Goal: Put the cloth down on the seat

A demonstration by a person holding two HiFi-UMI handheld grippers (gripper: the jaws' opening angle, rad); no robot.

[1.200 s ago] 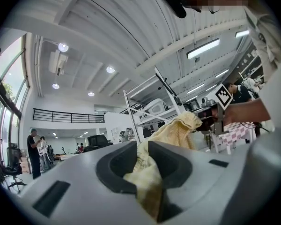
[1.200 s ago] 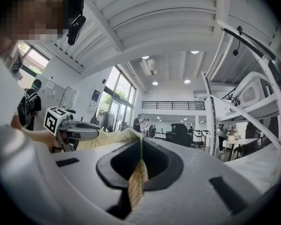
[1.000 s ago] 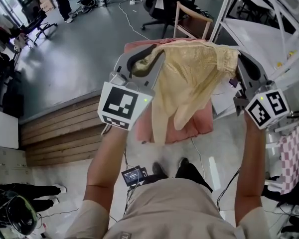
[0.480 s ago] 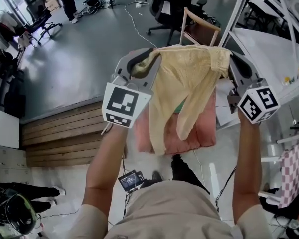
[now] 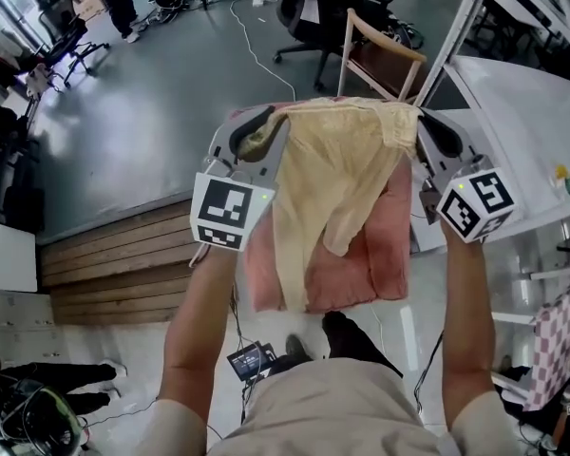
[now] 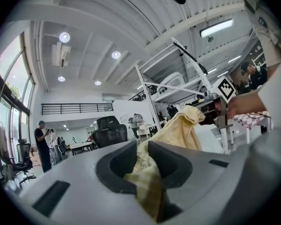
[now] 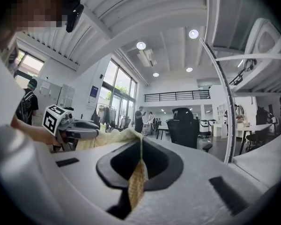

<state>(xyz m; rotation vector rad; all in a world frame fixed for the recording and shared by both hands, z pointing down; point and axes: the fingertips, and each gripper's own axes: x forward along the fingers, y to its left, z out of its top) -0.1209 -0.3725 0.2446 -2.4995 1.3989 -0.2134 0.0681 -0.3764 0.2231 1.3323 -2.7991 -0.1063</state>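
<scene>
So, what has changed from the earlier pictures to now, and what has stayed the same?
The left gripper and the right gripper have carried the yellow cloth forward and down, so more of it hangs over the pink seat; the right one has drawn closer to the left. Nothing was let go: both pairs of fingers stay shut on the cloth's top corners, and it still hangs between them.

Pink padded seat (image 5: 366, 259), top wrinkled, stands on pale floor (image 5: 123, 345). Wooden-plank step (image 5: 114, 264) left of seat, between pale floor and grey floor (image 5: 142, 112). On grey floor: white cable (image 5: 250, 41) snaking, black office chair (image 5: 309, 12), wooden chair (image 5: 385, 50) just beyond seat's far edge. Small dark device (image 5: 254, 360) with cable on pale floor.
</scene>
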